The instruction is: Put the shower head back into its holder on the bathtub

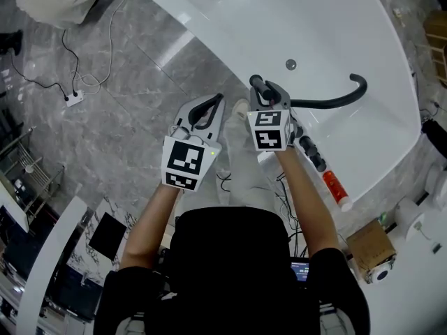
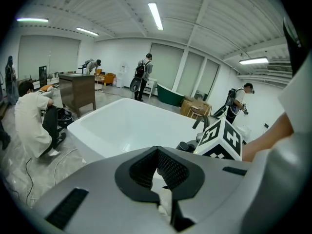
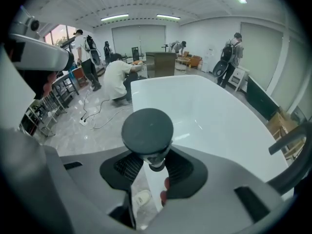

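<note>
From the head view, my right fingers [image 1: 262, 89] pinch a black hand-held shower head with a round flat face [image 1: 256, 82]. Its face pokes out just past the fingertips, over the near rim of the glossy white oval bathtub [image 1: 230, 19]. The black-and-white square-patterned marker cube [image 1: 269, 129] sits behind those fingers. To their right, a black curved faucet [image 1: 335, 101] arches over the tub. Behind them, beside my wrist, black knobbed fittings [image 1: 312, 153] stand on the rim, and past those lies a red-orange bottle [image 1: 336, 188] whose print is too small to read. My left fingers [image 1: 215, 103] are pressed together at the tips with nothing in them. They hang to the left of the right pair, over the grey marbled floor [image 1: 126, 103].

In the left gripper view, my left fingers [image 2: 157, 151] meet tip to tip, empty. Beyond them is the tub [image 2: 126, 126], and to the right are the other gripper's cube [image 2: 220, 140] and the faucet [image 2: 201, 121]. Further off, people stand about the room.

In the right gripper view, my right fingers [image 3: 154, 163] clamp the shower head [image 3: 147, 128] by the neck under its round dark face. The face stands just above the fingertips. The tub [image 3: 209, 116] stretches ahead and to the right, the floor [image 3: 92, 130] lies to the left, and the faucet [image 3: 288, 139] curves in at the far right.
</note>
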### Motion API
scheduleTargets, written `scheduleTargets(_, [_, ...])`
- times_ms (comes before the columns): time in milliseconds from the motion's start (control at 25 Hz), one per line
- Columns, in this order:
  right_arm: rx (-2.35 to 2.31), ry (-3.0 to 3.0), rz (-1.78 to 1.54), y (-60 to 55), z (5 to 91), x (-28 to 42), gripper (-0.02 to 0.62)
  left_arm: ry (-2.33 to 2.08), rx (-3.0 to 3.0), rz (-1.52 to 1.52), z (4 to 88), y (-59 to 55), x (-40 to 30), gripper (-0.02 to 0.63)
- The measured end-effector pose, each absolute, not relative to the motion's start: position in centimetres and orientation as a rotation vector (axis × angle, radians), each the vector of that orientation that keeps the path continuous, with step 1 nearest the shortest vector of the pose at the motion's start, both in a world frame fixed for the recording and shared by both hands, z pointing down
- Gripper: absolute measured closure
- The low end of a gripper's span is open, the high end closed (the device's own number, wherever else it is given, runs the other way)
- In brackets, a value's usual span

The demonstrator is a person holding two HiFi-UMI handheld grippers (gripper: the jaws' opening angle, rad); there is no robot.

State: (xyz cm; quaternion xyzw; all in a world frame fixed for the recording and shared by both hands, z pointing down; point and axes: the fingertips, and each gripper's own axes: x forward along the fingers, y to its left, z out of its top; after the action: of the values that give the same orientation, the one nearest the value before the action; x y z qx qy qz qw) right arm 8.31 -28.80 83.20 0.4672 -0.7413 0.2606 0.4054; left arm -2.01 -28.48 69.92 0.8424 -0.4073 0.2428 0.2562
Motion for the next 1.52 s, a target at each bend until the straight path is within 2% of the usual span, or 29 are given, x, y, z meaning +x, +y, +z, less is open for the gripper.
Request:
scheduleTargets(760, [1.154,-1.914,0.732,-28.3,82.4,7.8,0.436,-1.099,2.314,0.665,69.0,-28.3,-1.4,0.594])
scheduleTargets(1520, [1.371,-1.922,0.681,-26.1,71.7,9.0,0.428,-1.125,2.379,0.679,62.5,-25.6,-3.7,0.594])
